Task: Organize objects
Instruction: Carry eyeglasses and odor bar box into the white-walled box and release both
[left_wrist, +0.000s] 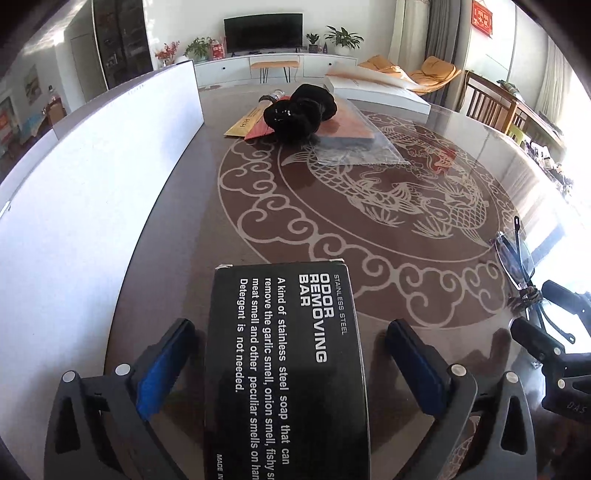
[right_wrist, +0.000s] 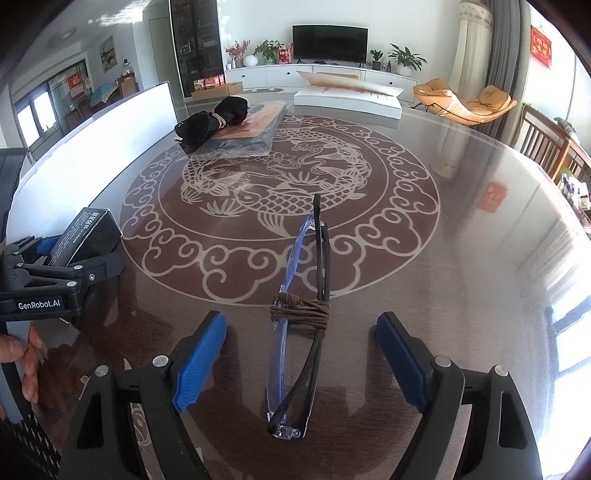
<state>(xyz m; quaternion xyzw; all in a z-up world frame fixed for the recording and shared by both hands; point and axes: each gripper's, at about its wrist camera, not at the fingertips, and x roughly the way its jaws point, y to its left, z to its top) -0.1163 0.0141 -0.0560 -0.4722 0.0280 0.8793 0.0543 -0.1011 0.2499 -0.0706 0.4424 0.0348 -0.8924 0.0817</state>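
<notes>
A black carton marked "odor removing bar" (left_wrist: 288, 369) lies lengthwise between the blue pads of my left gripper (left_wrist: 290, 325). A narrow gap shows on each side, so the jaws are open around it. The right wrist view shows that gripper (right_wrist: 74, 254) at the left edge with the carton (right_wrist: 88, 232) tilted between its fingers. Folded glasses (right_wrist: 299, 343), bound with a brown cord (right_wrist: 301, 310), lie on the table between the wide-open pads of my right gripper (right_wrist: 301, 317), untouched. In the left wrist view, the glasses (left_wrist: 515, 258) and right gripper (left_wrist: 543, 314) sit at the far right.
The round table (left_wrist: 258, 229) has a fish pattern under glass. A long white box (left_wrist: 92, 177) lines its left side. At the back, a black cloth bundle (left_wrist: 299, 110) rests on a flat wrapped packet (left_wrist: 354, 140), beside yellow and red packets (left_wrist: 247, 125) and a white flat box (left_wrist: 384, 94). A hand (right_wrist: 22, 354) holds the left gripper.
</notes>
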